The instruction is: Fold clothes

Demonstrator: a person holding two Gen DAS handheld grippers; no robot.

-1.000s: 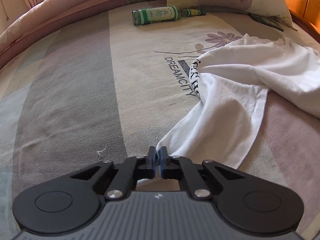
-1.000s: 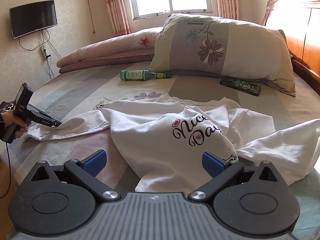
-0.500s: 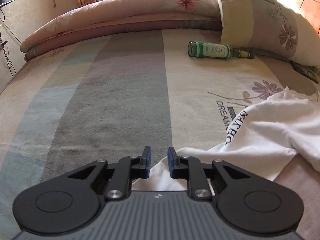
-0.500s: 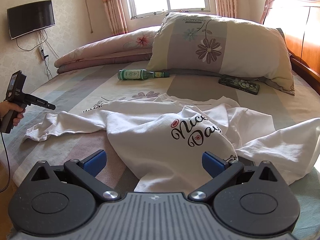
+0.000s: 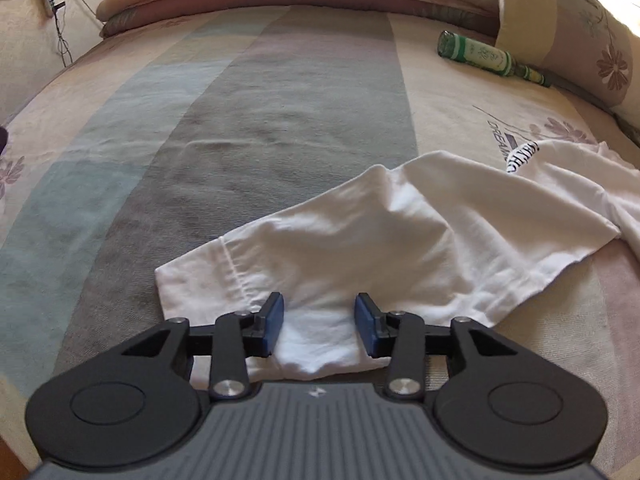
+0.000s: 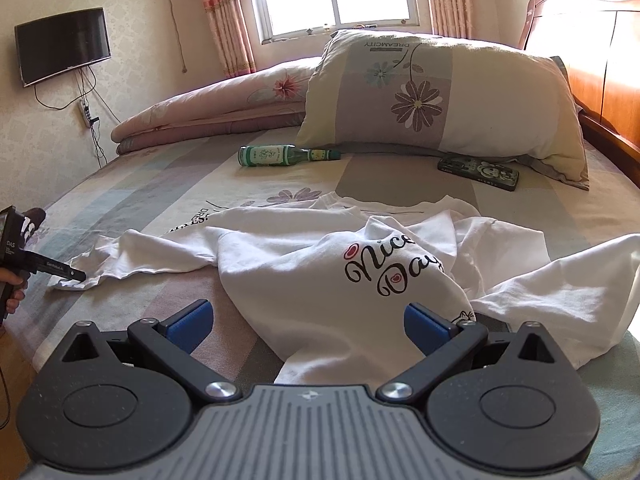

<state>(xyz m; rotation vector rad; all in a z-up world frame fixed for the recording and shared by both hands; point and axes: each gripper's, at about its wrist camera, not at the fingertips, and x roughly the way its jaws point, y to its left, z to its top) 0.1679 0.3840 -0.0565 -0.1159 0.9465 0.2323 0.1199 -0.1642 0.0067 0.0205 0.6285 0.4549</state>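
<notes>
A white T-shirt (image 6: 320, 264) is lying crumpled across the near half of the bed (image 5: 280, 120), and its sleeve (image 5: 320, 248) is reaching toward the bed's left edge. The left gripper (image 5: 319, 322) is hovering over the sleeve end with its jaws parted, gripping nothing. The right gripper (image 6: 306, 326) is standing wide apart above the shirt's near hem, also released. A green bottle (image 6: 280, 155) is lying near the pillow (image 6: 440, 96) at the far side.

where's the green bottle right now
The green bottle lies on its side on the bed, far behind the white shirt, its neck toward the big flowered pillow.
</notes>
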